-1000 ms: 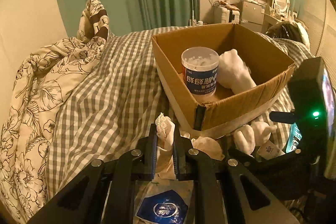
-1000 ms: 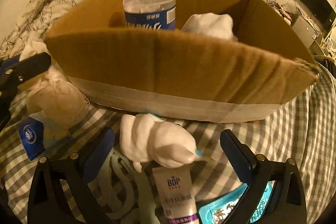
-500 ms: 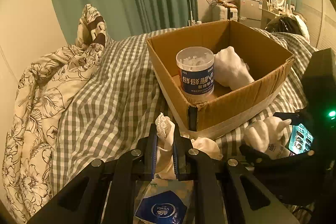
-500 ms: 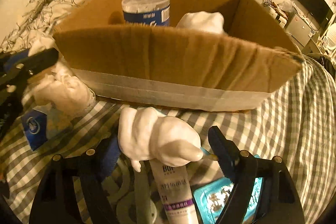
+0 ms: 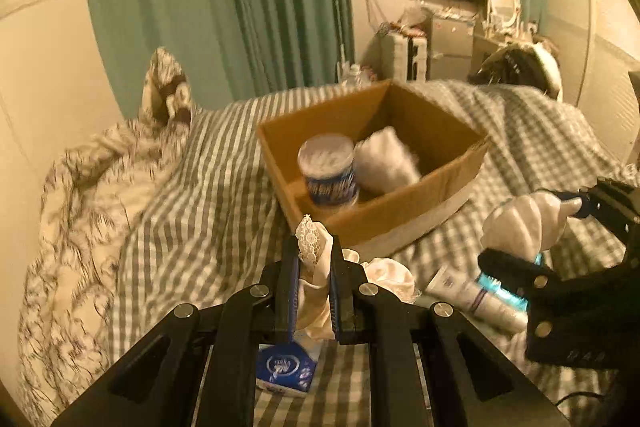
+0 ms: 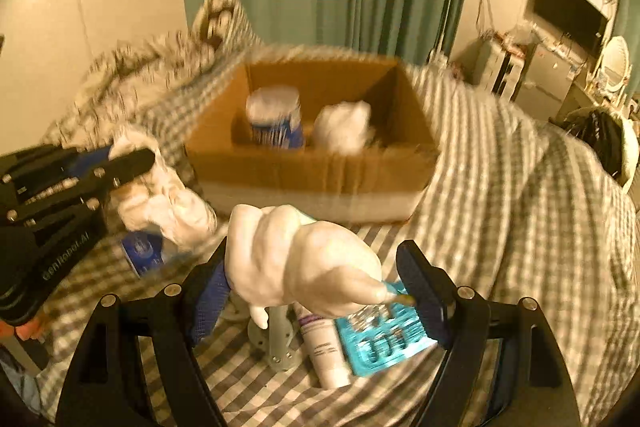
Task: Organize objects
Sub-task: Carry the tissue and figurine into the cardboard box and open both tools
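Note:
A cardboard box (image 5: 452, 183) (image 6: 304, 179) sits on the checked bedspread, holding a blue-labelled round tub (image 5: 328, 171) (image 6: 276, 123) and a white figurine (image 5: 384, 159) (image 6: 344, 127). My left gripper (image 5: 314, 259) (image 6: 132, 159) is shut on a white lace cloth (image 5: 314, 255) (image 6: 168, 203), lifted before the box's near left corner. My right gripper (image 6: 316, 267) (image 5: 532, 231) is shut on a white hand-shaped figurine (image 6: 296, 259) (image 5: 524, 223), held above the bed in front of the box.
On the bed below lie a blue tissue pack (image 5: 286, 367) (image 6: 142, 251), a white tube (image 5: 476, 299) (image 6: 324, 351), a teal blister pack (image 6: 380, 339) and a grey metal bracket (image 6: 276, 339). A floral duvet (image 5: 80, 227) is bunched at left.
My right gripper closed on the hand-shaped figurine and lifted it off the bed. Both grippers rose and pulled back from the box; the lace cloth came up with the left one.

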`<state>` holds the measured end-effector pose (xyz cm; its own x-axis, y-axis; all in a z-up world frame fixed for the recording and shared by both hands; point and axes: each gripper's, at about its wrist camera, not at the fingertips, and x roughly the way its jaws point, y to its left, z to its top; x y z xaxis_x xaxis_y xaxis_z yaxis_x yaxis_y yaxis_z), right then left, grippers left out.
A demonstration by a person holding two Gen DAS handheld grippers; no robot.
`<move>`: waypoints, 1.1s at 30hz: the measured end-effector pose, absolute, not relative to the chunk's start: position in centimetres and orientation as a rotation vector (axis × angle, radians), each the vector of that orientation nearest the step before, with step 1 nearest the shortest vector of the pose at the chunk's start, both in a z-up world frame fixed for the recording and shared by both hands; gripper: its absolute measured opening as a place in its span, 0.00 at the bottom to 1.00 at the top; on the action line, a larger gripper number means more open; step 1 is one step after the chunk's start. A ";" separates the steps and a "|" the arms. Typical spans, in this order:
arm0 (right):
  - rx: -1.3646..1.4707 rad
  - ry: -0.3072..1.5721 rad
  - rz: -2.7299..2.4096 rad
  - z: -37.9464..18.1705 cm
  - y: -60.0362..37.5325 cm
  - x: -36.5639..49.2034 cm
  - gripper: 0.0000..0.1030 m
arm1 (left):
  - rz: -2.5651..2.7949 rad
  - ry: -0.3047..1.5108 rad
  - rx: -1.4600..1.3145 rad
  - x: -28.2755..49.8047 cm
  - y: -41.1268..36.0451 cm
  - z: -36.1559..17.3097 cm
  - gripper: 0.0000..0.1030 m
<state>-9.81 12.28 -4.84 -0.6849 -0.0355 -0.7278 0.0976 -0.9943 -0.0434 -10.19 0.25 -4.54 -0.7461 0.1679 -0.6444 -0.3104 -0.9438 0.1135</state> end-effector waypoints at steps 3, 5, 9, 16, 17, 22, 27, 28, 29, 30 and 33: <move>1.097 0.132 -2.878 -1.3 12.7 -9.5 0.77 | 2.710 0.315 -0.900 -10.3 1.0 -1.9 0.12; 1.013 0.145 -2.914 1.3 13.1 -9.8 0.77 | 2.728 0.310 -0.848 -10.7 1.4 0.2 0.12; 0.895 0.165 -2.956 5.2 13.8 -10.9 0.77 | 2.752 0.276 -0.761 -12.4 2.2 3.9 0.12; 0.769 0.131 -2.977 8.7 13.9 -15.5 0.77 | 2.807 0.195 -0.726 -17.7 3.0 5.7 0.12; 0.757 0.113 -2.992 8.6 14.0 -16.2 0.77 | 2.823 0.195 -0.721 -18.4 3.0 5.2 0.12; 0.870 0.038 -2.988 3.4 14.3 -19.4 0.77 | 2.832 0.218 -0.808 -20.8 2.3 -0.7 0.12; 1.047 0.016 -2.941 -1.0 14.9 -22.4 0.77 | 2.747 0.214 -0.905 -22.6 2.7 -4.5 0.12; 1.055 0.009 -2.935 -1.3 14.8 -22.6 0.77 | 2.716 0.204 -0.924 -22.7 2.9 -5.1 0.12; 1.060 0.006 -2.931 -1.5 14.8 -22.8 0.77 | 2.698 0.198 -0.930 -22.6 3.1 -5.3 0.12; 1.063 0.007 -2.930 -1.7 15.0 -22.9 0.77 | 2.674 0.195 -0.940 -22.6 3.2 -5.8 0.12; 1.079 -0.005 -2.934 -2.4 15.2 -23.0 0.77 | 2.655 0.217 -0.959 -22.4 3.4 -6.7 0.12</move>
<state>-22.97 15.15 -2.37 -0.7617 -0.0162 -0.6477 0.0140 -0.9999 0.0086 -22.38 3.43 -6.74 -0.7284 0.2355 -0.6434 -0.3368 -0.9409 0.0369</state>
